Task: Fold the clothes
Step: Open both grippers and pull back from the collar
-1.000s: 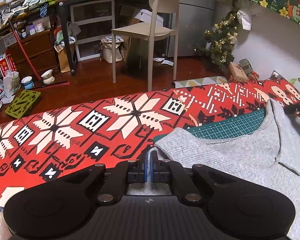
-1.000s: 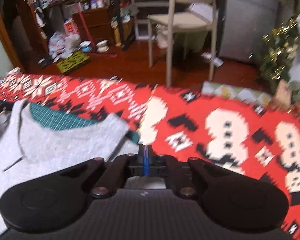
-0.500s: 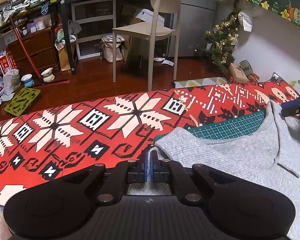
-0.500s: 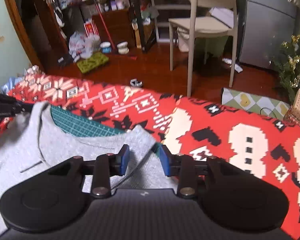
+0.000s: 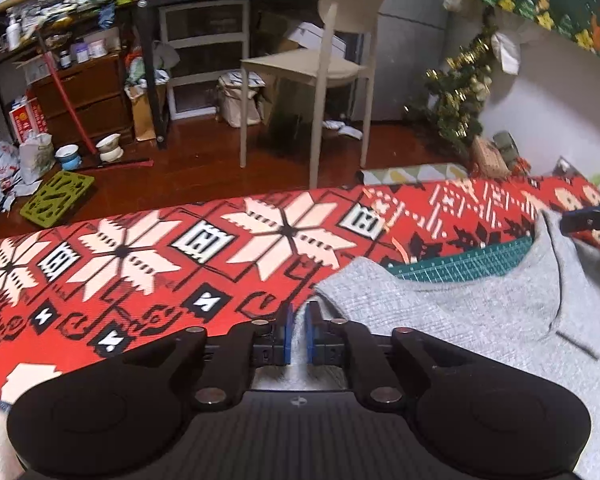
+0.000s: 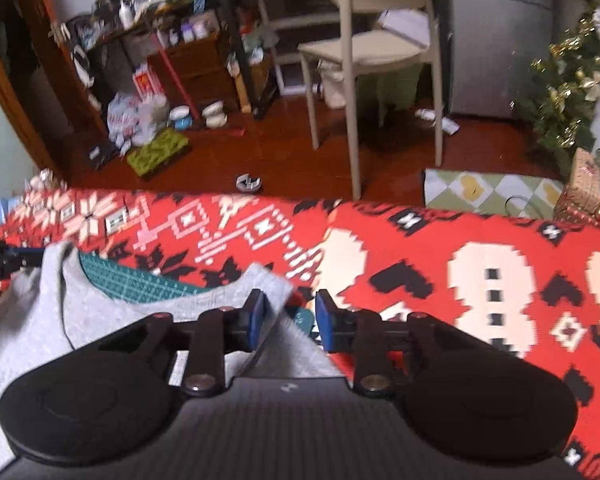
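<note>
Red patterned cloth (image 5: 140, 256) covers the counter, with a grey sweater (image 5: 480, 312) lying on it over a green mat (image 5: 460, 266), near the cloth's right half. Left gripper (image 5: 296, 334) was clenched on the sweater's edge half a second ago; now its blue pads stand slightly parted with fabric between them, grip loosened. Right gripper (image 6: 288, 318), already released then, has spread wider beside the sweater (image 6: 120, 320) corner. Beyond the counter stands a chair (image 6: 372, 40).

Left tool (image 5: 296, 334) barely parted around cloth; right tool (image 6: 288, 320) spread wide.
</note>
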A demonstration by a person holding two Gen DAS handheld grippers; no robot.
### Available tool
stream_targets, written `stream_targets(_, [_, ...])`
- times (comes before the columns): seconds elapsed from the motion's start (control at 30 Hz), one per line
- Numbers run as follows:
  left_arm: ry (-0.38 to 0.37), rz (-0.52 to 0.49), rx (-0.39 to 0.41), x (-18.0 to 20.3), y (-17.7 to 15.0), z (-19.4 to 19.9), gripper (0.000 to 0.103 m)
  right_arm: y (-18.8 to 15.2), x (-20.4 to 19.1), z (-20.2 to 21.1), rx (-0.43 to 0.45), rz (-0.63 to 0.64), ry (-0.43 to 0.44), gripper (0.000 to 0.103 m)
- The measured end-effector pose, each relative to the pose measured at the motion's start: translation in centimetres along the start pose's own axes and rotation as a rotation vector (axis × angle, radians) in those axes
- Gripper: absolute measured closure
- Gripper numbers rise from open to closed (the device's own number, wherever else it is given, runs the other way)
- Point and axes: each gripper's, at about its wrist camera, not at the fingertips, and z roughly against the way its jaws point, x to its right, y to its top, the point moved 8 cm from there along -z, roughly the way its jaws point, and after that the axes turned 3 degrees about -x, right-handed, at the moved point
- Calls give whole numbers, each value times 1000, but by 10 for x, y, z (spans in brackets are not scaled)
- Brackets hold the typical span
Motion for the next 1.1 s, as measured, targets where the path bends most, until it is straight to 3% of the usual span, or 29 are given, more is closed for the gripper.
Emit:
stream_targets(0.13, [2,20,45,-4,4,25,88,-1,0,39,44,-10,-11,70])
stream_targets(0.27, [-48,23,79,9,1,62,76,-15,-17,83,64,-6,-5,54])
stream_targets(0.4, [-94,-23,66,40,-20,99,73,-43,-44,120,60,-12,8,53])
stream_targets(0.6, [-161,-41,-5,76,-78,135,73,-115,-89,156,0,14,0,54])
stream_targets(0.63, [-165,-36,-19,81,-89,138,77,-128,-95,161,-11,19,-5,55])
stream_targets(0.73, [-186,-30,-54,94,-122,145,88,-174,-115,167,-72,39,-30,72])
stream_targets(0.97, [-188,-24,-105,112,-189,149,93,-252,-125,184,-69,-88,-77,73])
stream_targets(1.1, [-147,-56,-84,114,-203,160,93,-265,-121,194,-39,-103,-95,74])
